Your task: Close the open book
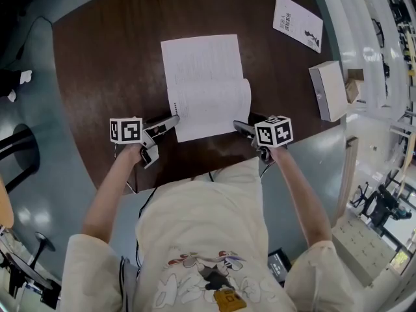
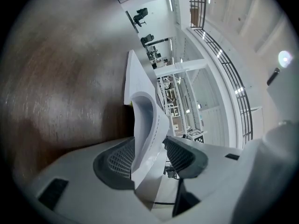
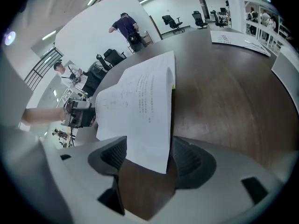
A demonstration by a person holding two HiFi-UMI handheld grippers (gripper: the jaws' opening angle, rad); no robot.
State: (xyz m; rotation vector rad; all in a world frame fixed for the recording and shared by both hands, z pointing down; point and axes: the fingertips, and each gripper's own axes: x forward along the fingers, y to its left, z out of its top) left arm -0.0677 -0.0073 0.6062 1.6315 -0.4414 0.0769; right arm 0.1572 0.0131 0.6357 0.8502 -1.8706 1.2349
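The open book [image 1: 205,83] lies white-paged on the dark brown table [image 1: 97,64], its near half curling upward. At the book's near left corner is my left gripper [image 1: 170,121]. In the left gripper view its pads are closed on a curved sheaf of the book's pages [image 2: 145,120], which stands up between them at the left gripper [image 2: 149,155]. My right gripper [image 1: 242,129] is at the near right corner, pointing steeply down. In the right gripper view its jaws stand wide, with the page corner [image 3: 149,143] lying loose in the gap of the right gripper [image 3: 148,155], untouched by either pad.
A printed leaflet [image 1: 297,22] lies at the table's far right. A white box [image 1: 328,91] sits by the right edge. The rounded table edge runs just under both grippers. A person [image 3: 127,28] and office chairs [image 3: 170,20] stand beyond the table.
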